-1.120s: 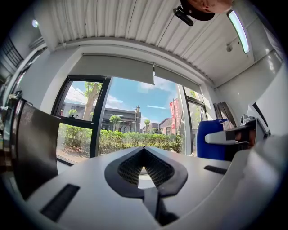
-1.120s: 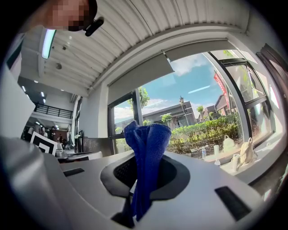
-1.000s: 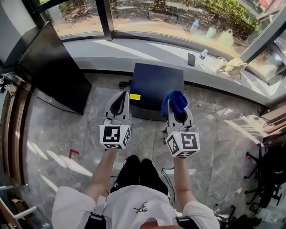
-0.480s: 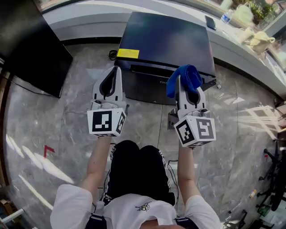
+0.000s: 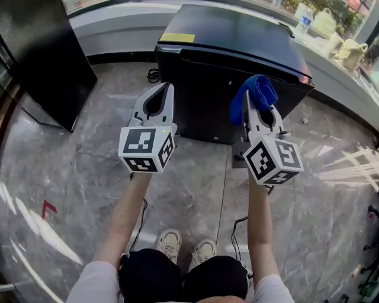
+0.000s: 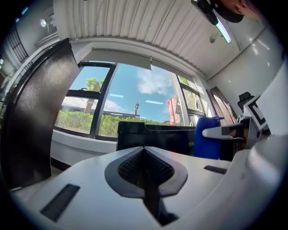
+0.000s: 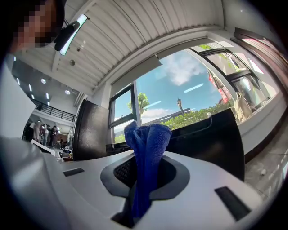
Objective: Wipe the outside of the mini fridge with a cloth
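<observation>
The black mini fridge (image 5: 231,41) stands on the marble floor below the window ledge, its door front facing me. It also shows ahead in the left gripper view, mini fridge (image 6: 153,137), and in the right gripper view, mini fridge (image 7: 207,139). My right gripper (image 5: 247,99) is shut on a blue cloth (image 5: 254,94), which sticks up bunched between its jaws, just in front of the fridge's upper front edge. The same blue cloth (image 7: 145,157) fills the jaws in the right gripper view. My left gripper (image 5: 169,89) is shut and holds nothing, close to the fridge's front left.
A tall black panel (image 5: 41,65) leans at the left. Bags (image 5: 349,50) and a bottle (image 5: 303,21) sit on the window ledge (image 5: 112,15) behind the fridge. Cables (image 5: 154,75) lie on the floor by the fridge's left corner and near my feet.
The view has closed in on the fridge, which now looms larger and nearer. Both grippers have come up to its front face, the right one still holding the cloth.
</observation>
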The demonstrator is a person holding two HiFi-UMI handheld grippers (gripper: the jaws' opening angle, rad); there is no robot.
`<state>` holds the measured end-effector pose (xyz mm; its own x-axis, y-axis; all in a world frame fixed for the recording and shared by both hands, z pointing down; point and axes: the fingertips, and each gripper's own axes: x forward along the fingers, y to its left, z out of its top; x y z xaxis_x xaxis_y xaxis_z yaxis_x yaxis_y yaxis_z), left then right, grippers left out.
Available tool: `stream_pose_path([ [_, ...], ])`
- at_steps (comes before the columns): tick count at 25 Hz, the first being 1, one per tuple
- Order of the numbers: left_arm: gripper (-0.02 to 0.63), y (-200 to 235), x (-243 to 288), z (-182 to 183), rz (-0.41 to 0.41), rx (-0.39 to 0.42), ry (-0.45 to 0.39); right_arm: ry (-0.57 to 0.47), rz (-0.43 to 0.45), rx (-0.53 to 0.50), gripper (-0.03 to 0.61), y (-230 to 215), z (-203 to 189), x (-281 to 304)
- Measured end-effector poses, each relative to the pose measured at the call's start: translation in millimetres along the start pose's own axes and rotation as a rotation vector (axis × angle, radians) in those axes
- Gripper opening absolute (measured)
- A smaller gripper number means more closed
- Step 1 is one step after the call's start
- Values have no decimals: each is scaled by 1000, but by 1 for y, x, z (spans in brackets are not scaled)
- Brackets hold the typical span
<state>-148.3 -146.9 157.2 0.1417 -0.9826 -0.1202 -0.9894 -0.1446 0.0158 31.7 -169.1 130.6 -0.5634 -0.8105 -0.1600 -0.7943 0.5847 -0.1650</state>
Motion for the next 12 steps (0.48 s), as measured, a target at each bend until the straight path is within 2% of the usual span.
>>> stream_pose_path([
  [4,5,-2,-12,-10,-7,7,0,21,42,11,52,20,-12,-3],
  [7,4,6,-14,-4,14,0,-8,30,129,19,52,50,-5,10],
  [12,5,34,-21,1,69,-12,-25,28,283,-51,52,121,4,52],
])
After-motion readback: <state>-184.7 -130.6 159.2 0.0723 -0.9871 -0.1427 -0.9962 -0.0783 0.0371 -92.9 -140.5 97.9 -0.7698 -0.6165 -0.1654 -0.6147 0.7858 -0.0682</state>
